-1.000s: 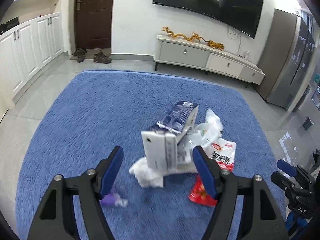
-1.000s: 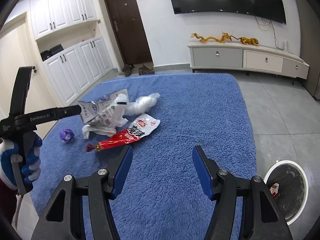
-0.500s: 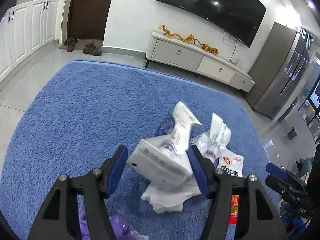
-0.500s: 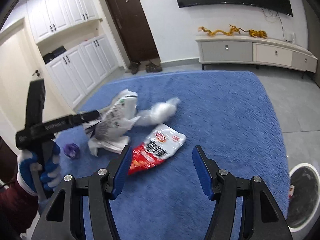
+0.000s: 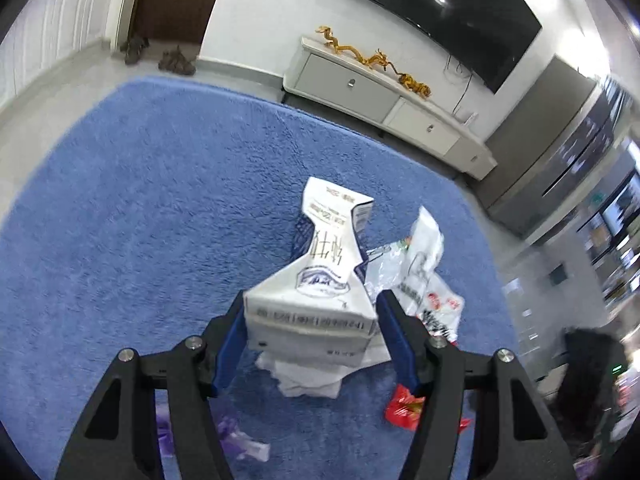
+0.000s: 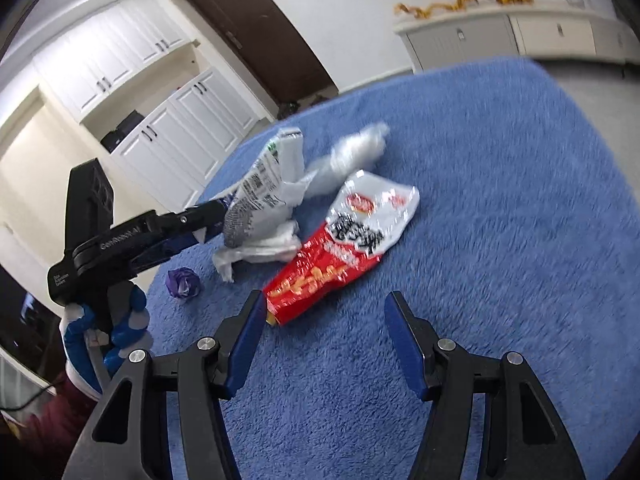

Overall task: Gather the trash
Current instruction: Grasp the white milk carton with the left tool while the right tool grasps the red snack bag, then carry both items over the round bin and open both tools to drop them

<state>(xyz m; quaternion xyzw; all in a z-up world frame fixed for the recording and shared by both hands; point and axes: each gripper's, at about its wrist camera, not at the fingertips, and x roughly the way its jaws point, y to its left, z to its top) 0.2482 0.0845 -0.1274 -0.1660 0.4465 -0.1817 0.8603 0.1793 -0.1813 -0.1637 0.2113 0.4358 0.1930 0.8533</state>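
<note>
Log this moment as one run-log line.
left gripper: shut on crushed white milk carton | right gripper: open, empty, near red-and-white snack bag | purple wrapper: on blue carpet

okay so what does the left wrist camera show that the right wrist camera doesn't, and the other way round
Only the left wrist view shows the television on the wall and the left gripper from behind, shut on the crushed milk carton.

Only the right wrist view shows the gloved hand that carries that gripper, the white cupboards, and the right gripper open, empty, near the red snack bag.

Both show the blue rug, the carton, the snack bag, white tissue, a purple wrapper and the low cabinet.
</note>
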